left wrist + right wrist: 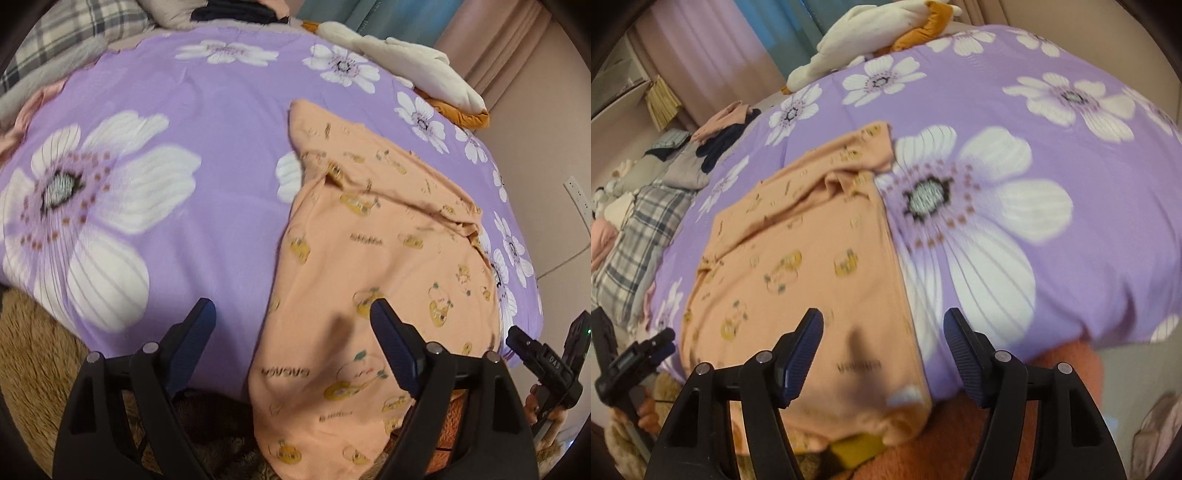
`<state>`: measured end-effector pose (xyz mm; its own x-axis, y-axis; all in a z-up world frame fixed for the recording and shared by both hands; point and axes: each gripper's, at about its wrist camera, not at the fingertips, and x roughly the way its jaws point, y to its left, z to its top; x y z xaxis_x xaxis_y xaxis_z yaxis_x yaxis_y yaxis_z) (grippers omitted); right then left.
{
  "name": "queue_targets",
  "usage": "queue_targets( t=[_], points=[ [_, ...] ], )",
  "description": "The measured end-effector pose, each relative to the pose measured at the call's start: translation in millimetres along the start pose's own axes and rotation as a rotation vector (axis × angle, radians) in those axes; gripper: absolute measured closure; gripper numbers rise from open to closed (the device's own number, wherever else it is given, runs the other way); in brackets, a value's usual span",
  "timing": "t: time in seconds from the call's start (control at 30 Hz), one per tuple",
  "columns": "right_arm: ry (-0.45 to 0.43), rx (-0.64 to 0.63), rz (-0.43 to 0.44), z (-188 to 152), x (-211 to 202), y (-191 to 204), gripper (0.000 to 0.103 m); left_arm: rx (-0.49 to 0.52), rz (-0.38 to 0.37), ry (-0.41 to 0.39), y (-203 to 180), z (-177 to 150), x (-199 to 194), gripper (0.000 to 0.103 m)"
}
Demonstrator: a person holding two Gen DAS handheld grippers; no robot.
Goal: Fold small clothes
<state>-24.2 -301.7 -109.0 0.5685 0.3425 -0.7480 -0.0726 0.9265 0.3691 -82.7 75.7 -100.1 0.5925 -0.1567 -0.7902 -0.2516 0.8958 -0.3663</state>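
Both grippers, left gripper (pixel 291 317) and right gripper (pixel 882 325), are hovering released over the peach garment (pixel 369 258) lying on the purple floral bedspread (pixel 221 147)

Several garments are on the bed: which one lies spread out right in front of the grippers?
The peach garment with yellow prints, flat on the purple flowered cover. The cream and mustard clothes sit bunched at the far edge.

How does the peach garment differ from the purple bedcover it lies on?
The peach garment is small, printed with little yellow figures, and rumpled at its far end; the purple bedcover is large, printed with big white flowers, and spread smooth. The garment's near end hangs over the bedcover's edge. Both are soft fabric.
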Motion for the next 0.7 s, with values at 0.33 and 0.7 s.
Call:
queue_targets(
  t=[0.33,0.7],
  points=[
    [0.08,-0.036,0.032,-26.5,16.7,6.7,0.043,0.018,-0.03,0.015,-2.2,-18.4,7.4,0.03],
    [0.084,-0.088,0.021,-31.7,17.3,26.5,0.09,-0.011,-0.114,0.001,-18.2,-31.7,11.0,0.094]
  ],
)
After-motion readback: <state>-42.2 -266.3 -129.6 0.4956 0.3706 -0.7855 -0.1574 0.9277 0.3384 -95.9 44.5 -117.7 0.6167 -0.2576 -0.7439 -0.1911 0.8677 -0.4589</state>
